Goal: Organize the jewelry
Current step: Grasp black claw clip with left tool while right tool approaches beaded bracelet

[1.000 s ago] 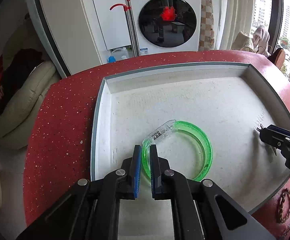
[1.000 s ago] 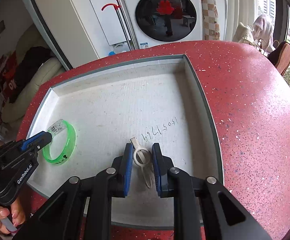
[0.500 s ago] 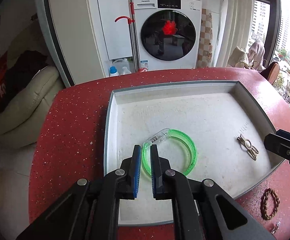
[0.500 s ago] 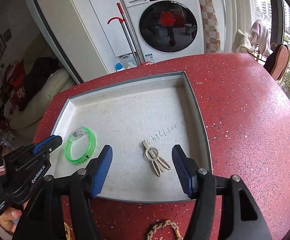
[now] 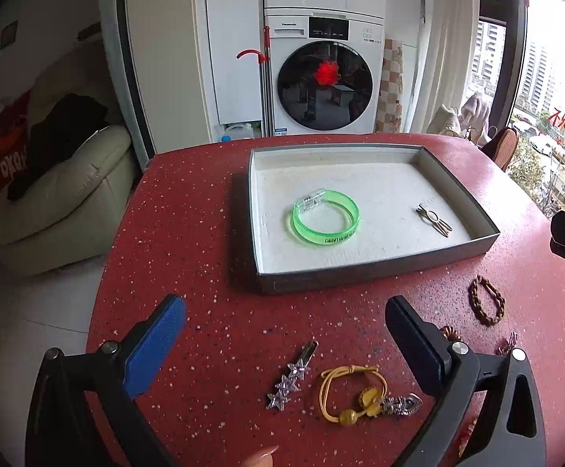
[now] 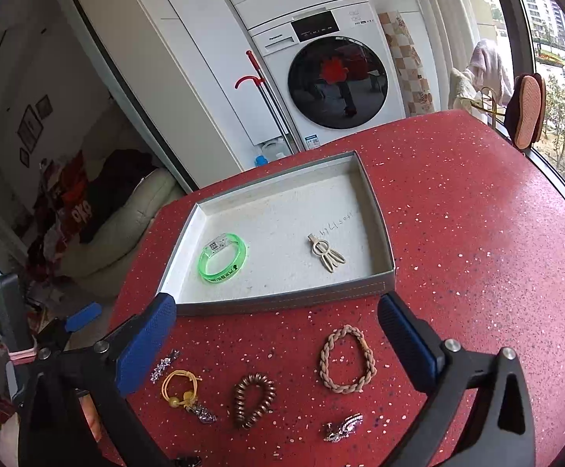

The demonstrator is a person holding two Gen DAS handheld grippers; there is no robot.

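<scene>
Both the left gripper [image 5: 284,346] and right gripper [image 6: 276,344] gape wide, empty, low in frame. The translucent green plastic bangle [image 5: 326,221] and pale, possibly metal, hair clip [image 6: 326,253] lie mid-frame inside the shallow grey tray [image 5: 379,270].

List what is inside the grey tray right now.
Inside the grey tray lie two things, apart from each other: a green bangle and a pale hair clip, beside handwritten digits. Nothing covers the tray floor.

You have the green bangle [image 6: 222,258] lying flat and the pale hair clip [image 6: 326,253] in the grey tray [image 6: 282,299]; before its front wall lie your braided bracelet [image 6: 347,359], coil tie [image 6: 254,400], yellow band [image 6: 180,388].
</scene>
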